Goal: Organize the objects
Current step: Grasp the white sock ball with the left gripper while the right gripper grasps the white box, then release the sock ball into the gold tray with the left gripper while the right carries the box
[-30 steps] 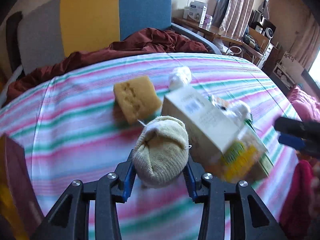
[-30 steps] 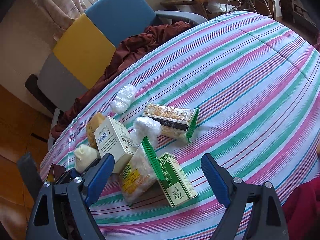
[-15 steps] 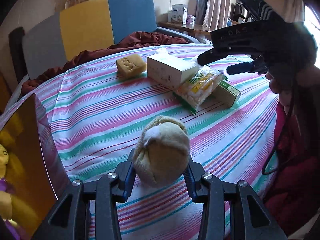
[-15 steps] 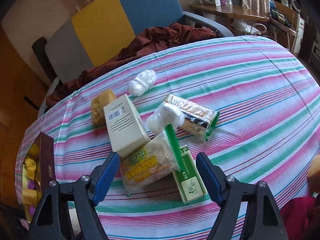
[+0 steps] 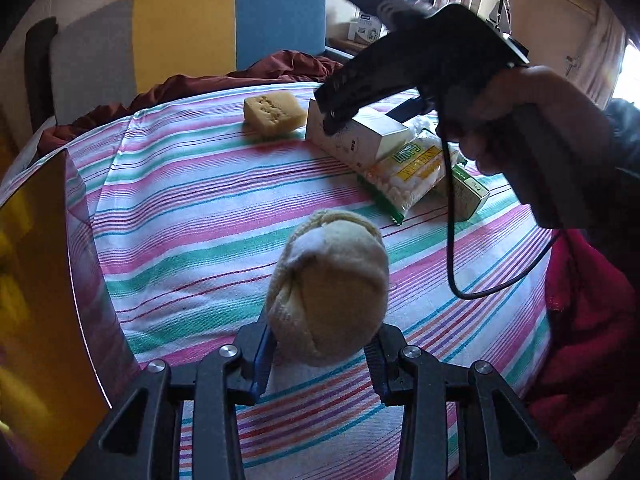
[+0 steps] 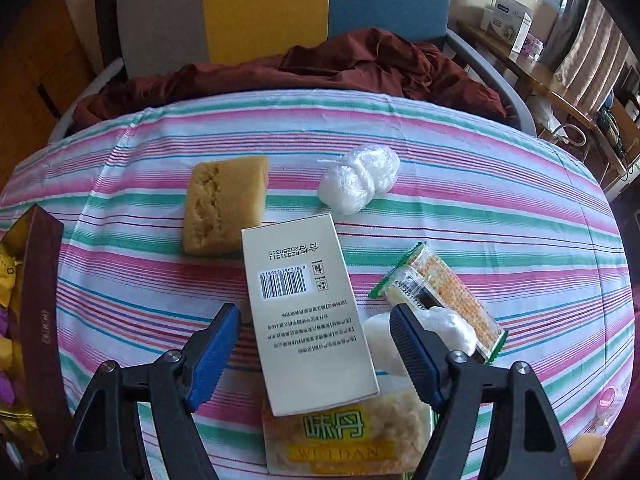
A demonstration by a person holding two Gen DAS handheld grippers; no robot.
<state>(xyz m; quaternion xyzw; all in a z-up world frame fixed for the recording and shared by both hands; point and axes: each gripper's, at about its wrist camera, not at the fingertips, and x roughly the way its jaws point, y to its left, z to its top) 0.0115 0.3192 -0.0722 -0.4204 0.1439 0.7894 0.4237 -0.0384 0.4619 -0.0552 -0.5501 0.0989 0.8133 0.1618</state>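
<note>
**One sock ball gripped, seven items lying on the striped cloth**

Your left gripper (image 5: 326,354) is clamping one rolled cream sock ball (image 5: 330,290) between its blue pads, holding it just above the striped tablecloth (image 5: 192,216). Your right gripper (image 6: 314,348) is hovering with its jaws spread wide on either side of one white carton (image 6: 306,312), which is lying barcode-up; the pads are not touching it.

Counting what is lying on the cloth: one yellow sponge (image 6: 224,204) is sitting just beside the carton's far corner; two white plastic-wrapped bundles are showing, one (image 6: 358,184) apart near the far side, the other (image 6: 448,328) partly hidden behind your right pad. Two cracker packs are lying there, one (image 6: 444,296) to the right of the carton, one labelled WEIDAN (image 6: 340,436) under the carton's near end. One green-and-white box (image 5: 468,196) is resting beside that pack in the left wrist view.

One dark open box of yellow and purple wrapped sweets (image 6: 40,320) is standing at the left edge
</note>
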